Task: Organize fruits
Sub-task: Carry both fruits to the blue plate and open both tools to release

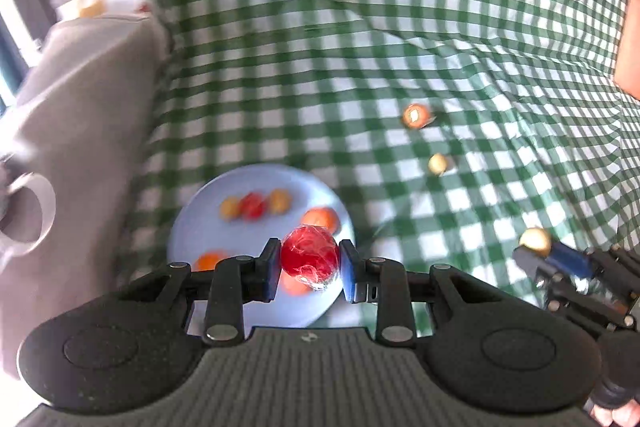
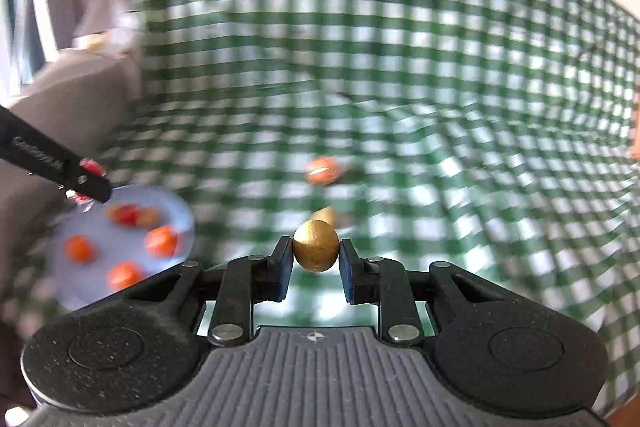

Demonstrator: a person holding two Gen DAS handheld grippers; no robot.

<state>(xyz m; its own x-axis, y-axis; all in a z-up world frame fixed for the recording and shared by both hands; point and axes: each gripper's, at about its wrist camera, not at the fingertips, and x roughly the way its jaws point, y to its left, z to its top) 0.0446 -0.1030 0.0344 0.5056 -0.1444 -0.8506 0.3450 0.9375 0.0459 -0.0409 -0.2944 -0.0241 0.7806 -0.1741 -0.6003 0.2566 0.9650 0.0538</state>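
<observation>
My left gripper point(image 1: 309, 265) is shut on a red fruit point(image 1: 309, 259) wrapped in clear film and holds it above a pale blue plate point(image 1: 200, 219). The plate point(image 2: 176, 205) carries several small orange, red and yellow fruits. My right gripper point(image 2: 314, 253) is shut on a golden-brown round fruit point(image 2: 315, 245) above the green checked cloth; it also shows in the left wrist view point(image 1: 536, 241). An orange fruit point(image 1: 416, 115) and a pale yellow fruit point(image 1: 438, 163) lie loose on the cloth; both show in the right wrist view, orange point(image 2: 323, 170), yellow point(image 2: 326, 214).
The green and white checked tablecloth point(image 1: 360, 47) is wrinkled. A grey cloth-covered seat point(image 1: 80, 107) stands left of the table. A white mug handle point(image 1: 28, 219) shows at the far left. An orange object point(image 1: 630, 47) sits at the right edge.
</observation>
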